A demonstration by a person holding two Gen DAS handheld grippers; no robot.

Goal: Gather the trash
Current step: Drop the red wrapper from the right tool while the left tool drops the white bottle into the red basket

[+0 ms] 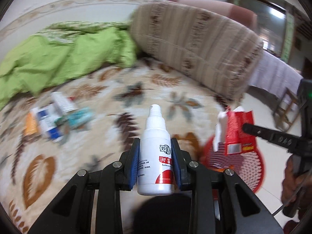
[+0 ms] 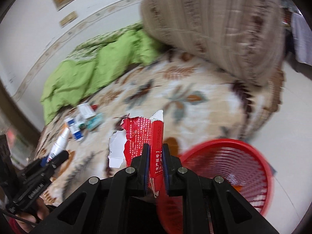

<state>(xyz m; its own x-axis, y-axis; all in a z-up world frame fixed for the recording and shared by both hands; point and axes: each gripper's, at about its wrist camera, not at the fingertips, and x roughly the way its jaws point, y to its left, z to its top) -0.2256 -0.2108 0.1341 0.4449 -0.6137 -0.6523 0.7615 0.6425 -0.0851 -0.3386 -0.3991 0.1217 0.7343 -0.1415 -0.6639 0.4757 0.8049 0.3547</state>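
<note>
My left gripper [image 1: 155,142] is shut on a white spray bottle [image 1: 156,152] with a red label, held upright above the leaf-patterned bedspread [image 1: 109,89]. My right gripper [image 2: 156,148] is shut on a torn red carton [image 2: 154,136] with a white inside. That carton [image 1: 237,128] shows at the right of the left wrist view, over the red mesh basket [image 1: 245,167]. In the right wrist view the basket [image 2: 232,167] stands on the floor at lower right, and the bottle [image 2: 59,144] in the other gripper appears at the left.
Several small boxes [image 1: 52,122] and a teal wrapper [image 1: 80,117] lie on the bedspread at the left; the boxes [image 2: 78,128] show again in the right wrist view. A green quilt [image 1: 48,62] is bunched behind them. A beige striped pillow [image 1: 195,46] rests at the back right.
</note>
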